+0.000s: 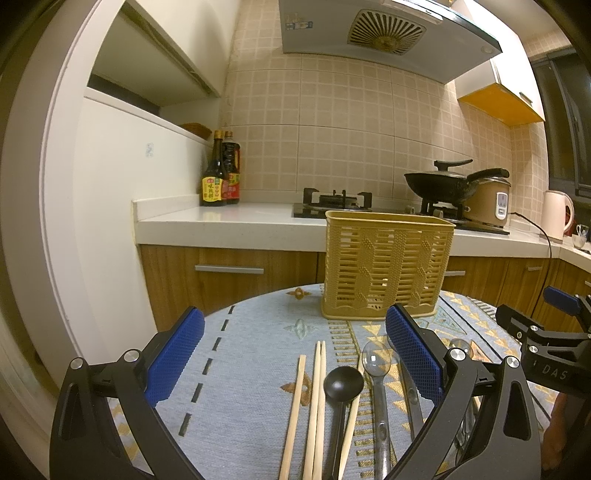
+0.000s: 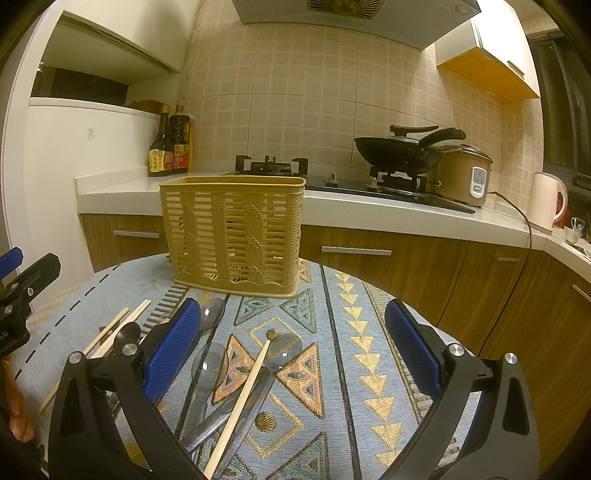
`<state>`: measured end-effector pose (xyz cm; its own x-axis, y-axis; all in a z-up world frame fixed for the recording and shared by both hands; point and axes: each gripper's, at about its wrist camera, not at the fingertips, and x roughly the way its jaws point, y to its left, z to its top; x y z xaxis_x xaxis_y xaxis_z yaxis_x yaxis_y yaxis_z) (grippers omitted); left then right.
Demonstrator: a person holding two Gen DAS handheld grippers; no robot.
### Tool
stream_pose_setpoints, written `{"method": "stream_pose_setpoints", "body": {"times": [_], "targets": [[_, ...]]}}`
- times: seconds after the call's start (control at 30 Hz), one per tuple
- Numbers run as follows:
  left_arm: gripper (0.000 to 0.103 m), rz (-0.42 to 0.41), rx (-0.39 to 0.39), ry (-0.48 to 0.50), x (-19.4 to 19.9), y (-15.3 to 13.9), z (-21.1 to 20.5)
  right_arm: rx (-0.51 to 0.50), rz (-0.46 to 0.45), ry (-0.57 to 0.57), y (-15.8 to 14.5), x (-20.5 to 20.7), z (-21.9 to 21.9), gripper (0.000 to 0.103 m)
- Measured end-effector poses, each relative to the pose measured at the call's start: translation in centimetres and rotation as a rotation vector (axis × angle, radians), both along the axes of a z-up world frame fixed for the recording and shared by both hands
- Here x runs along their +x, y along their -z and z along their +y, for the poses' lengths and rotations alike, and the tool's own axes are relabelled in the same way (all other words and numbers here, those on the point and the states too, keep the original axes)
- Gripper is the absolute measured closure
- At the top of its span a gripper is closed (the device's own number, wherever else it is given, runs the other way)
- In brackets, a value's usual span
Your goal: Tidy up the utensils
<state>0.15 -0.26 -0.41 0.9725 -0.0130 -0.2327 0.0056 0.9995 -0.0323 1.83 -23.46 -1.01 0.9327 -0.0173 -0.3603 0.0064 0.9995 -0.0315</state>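
Spread left claw (image 1: pixel 293 354) and right claw (image 2: pixel 293 349), utensil handles (image 1: pixel 380 435) cut off below.

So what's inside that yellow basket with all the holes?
Through the slats of the tan plastic slatted basket, no utensils show inside; it looks empty. Its floor corners are hidden by the woven-pattern strips, and neither view looks down through the open top.

Warm, dim indoor light is washing both views yellow; glare is glinting off the hood (image 1: pixel 388 33) at twelve o'clock, fisheye bending edges, corners vignetting black, focus staying sharp.
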Motion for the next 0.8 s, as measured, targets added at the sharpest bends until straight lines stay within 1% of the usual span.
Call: {"method": "stream_pose_setpoints", "body": {"times": [0.07,0.13,0.17,0.2,0.27,0.33,0.37,0.4,0.43,0.47,0.5,0.53,0.57,0.6,0.63,0.67,0.7,0.8], "targets": [[0.007,0.006,-0.007,0.002,0.0,0.0,0.1,-0.004,0.003,0.010,0.1,0.0,0.0,0.008],[0.007,0.029,-0.029,0.017,0.4,0.0,0.6,-0.005,0.012,0.023,0.2,0.2,-0.1,0.008],[0.007,0.050,-0.052,0.034,0.7,0.1,1.1,-0.001,0.018,0.025,0.3,0.3,-0.2,0.008],[0.007,0.081,-0.093,0.063,1.1,0.1,1.9,0.002,0.023,0.027,0.3,0.4,-0.3,0.008],[0.008,0.128,-0.134,0.088,2.0,0.3,3.2,0.008,0.040,0.031,0.4,0.8,-0.5,0.008],[0.008,0.209,-0.163,0.108,3.2,0.4,4.9,0.017,0.078,0.041,0.7,1.4,-0.7,0.008],[0.009,0.266,-0.179,0.133,4.1,0.5,5.7,0.023,0.098,0.040,0.9,1.7,-0.8,0.008],[0.012,0.299,-0.189,0.152,4.6,0.6,6.1,0.031,0.123,0.033,1.0,2.1,-0.8,0.008],[0.015,0.366,-0.206,0.189,5.6,0.9,6.7,0.032,0.140,0.028,1.1,2.4,-0.7,0.008],[0.023,0.418,-0.217,0.208,6.4,1.2,7.1,0.022,0.164,0.021,1.3,2.7,-0.5,0.008],[0.028,0.482,-0.229,0.233,7.3,1.7,7.4,0.013,0.175,0.018,1.5,2.8,-0.3,0.008],[0.029,0.511,-0.233,0.254,7.8,2.1,7.5,-0.007,0.190,0.018,1.6,3.1,0.1,0.008],[0.033,0.543,-0.231,0.277,8.4,2.6,7.4,-0.030,0.204,0.019,1.7,3.2,0.4,0.008],[0.038,0.584,-0.217,0.294,8.9,3.1,7.1,-0.039,0.210,0.014,1.8,3.3,0.7,0.008],[0.039,0.612,-0.198,0.301,9.3,3.5,6.8,-0.050,0.219,0.007,1.9,3.5,0.9,0.008],[0.041,0.625,-0.179,0.305,9.5,3.8,6.6,-0.067,0.237,0.001,2.0,3.6,1.1,0.008],[0.045,0.654,-0.150,0.303,9.9,4.3,6.2,-0.076,0.249,-0.003,2.1,3.7,1.3,0.008],[0.050,0.723,-0.111,0.295,10.7,5.4,5.5,-0.104,0.294,-0.026,2.5,4.0,1.7,0.013]]}}
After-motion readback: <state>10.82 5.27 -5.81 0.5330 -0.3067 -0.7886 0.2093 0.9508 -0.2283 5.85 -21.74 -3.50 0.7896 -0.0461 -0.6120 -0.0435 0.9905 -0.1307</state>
